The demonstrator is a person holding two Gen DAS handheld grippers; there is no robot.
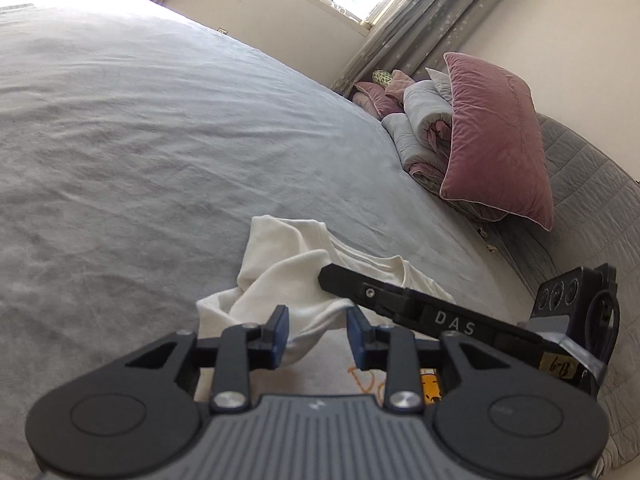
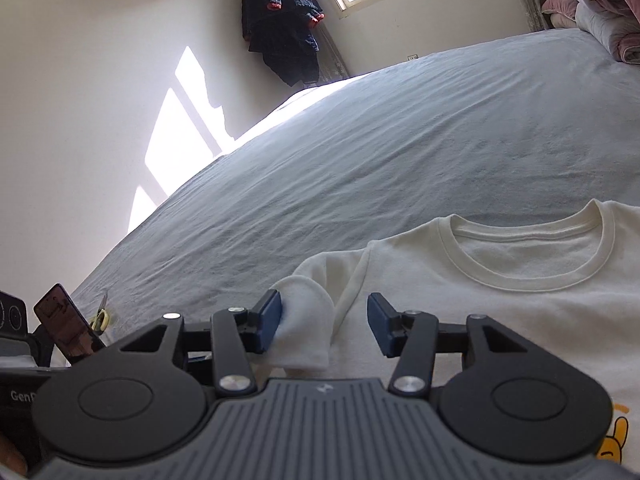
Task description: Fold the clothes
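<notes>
Left wrist view: the left tool (image 1: 317,334) stands spread, pads clear of the white shirt (image 1: 288,276) bunched on the bed (image 1: 140,140); a pink pillow (image 1: 492,140) lies at two o'clock.

Right wrist view: the right tool (image 2: 324,326) stands spread around the shirt's folded sleeve (image 2: 306,328), its left pad touching; the collar (image 2: 532,248) lies at one o'clock.

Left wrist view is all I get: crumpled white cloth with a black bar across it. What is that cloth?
Observer: A white T-shirt. The right wrist view shows its round collar lying flat on the bed.
Operator: Is the other gripper holding it?
Observer: No. The right gripper is open, with a folded sleeve between its pads and resting against only one of them.
Operator: Anything else nearby?
Observer: What look like small yellow-handled scissors lie on the bed, off to the left in that view.
</notes>
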